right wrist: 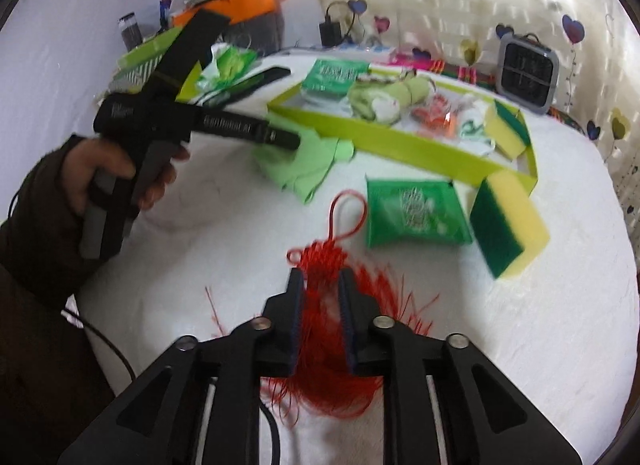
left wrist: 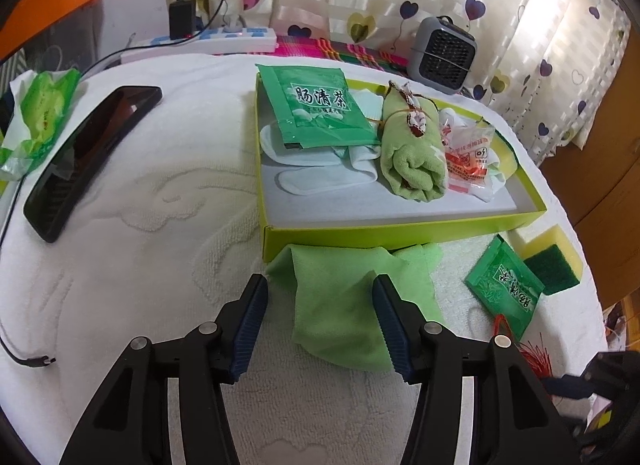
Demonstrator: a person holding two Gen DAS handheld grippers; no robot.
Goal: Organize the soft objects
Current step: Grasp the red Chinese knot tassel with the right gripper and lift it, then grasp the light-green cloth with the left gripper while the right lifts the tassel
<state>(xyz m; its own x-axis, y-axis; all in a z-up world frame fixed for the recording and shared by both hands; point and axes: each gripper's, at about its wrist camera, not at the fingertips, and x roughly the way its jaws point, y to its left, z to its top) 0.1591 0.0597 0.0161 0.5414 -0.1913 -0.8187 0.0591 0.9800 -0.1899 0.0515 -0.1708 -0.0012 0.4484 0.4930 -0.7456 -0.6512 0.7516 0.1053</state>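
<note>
A: In front of the lime-green tray (left wrist: 400,231), on the white towel (left wrist: 140,225), where are your left tongs (left wrist: 320,325)?

B: Your left tongs stand wide apart over the green cloth (left wrist: 340,305), which lies just before the tray's near wall; the pads do not press it.

A: And your right tongs (right wrist: 320,321)?

B: Their jaws are only slightly parted, with the red tassel (right wrist: 332,305) between them. I cannot tell whether the pads still pinch it; that view is blurred.

A: What else lies near the tray?

B: A green tea packet (right wrist: 416,213) and a yellow-green sponge (right wrist: 508,221) lie just outside its near wall. Inside it are a rolled green towel (left wrist: 412,153), another packet (left wrist: 320,105) and white cloths (left wrist: 320,173).
</note>
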